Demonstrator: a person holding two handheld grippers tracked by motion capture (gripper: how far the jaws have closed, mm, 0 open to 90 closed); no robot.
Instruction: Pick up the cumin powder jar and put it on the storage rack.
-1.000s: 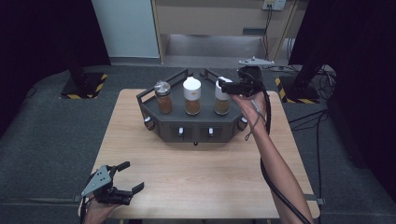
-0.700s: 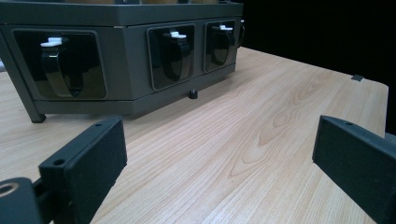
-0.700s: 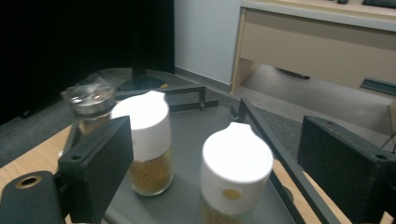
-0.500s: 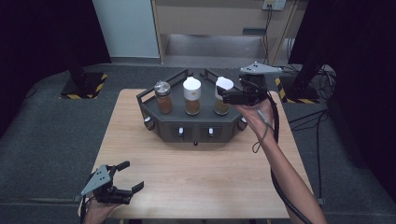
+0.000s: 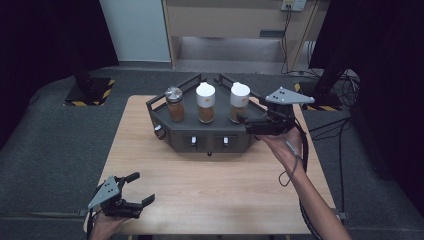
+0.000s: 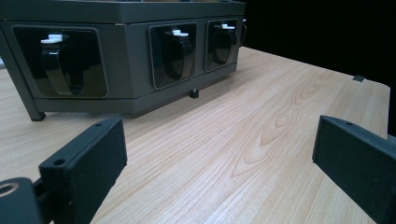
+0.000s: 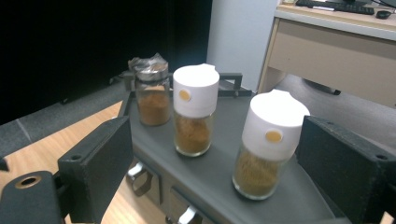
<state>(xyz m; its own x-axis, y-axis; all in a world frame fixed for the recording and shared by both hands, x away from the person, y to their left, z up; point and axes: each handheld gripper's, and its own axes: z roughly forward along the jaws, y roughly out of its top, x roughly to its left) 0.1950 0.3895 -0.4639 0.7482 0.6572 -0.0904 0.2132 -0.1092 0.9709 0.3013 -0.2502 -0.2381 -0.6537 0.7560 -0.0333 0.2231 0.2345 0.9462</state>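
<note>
A dark grey stand (image 5: 200,136) sits at the back of the wooden table (image 5: 215,185) with three jars of brown powder on top. The foil-lidded jar (image 5: 175,104) is at the left, one white-capped jar (image 5: 205,102) in the middle, another white-capped jar (image 5: 239,101) at the right. My right gripper (image 5: 246,124) hovers at the stand's right end, pointing left, jaws open and holding nothing. In the right gripper view the right gripper (image 7: 219,156) looks at the nearest white-capped jar (image 7: 268,144), which stands ahead of the jaws, untouched. My left gripper (image 5: 142,189) rests open near the table's front left corner.
The left gripper (image 6: 219,163) faces the stand's front panels (image 6: 140,56), each with a black lever (image 6: 175,51) topped in white. A cable hangs from the right hand. Dark floor surrounds the table; a cabinet (image 5: 225,25) stands behind.
The right gripper has drawn back from beside the right jar toward the stand's near right end, a little lower. The left gripper has stayed put.
</note>
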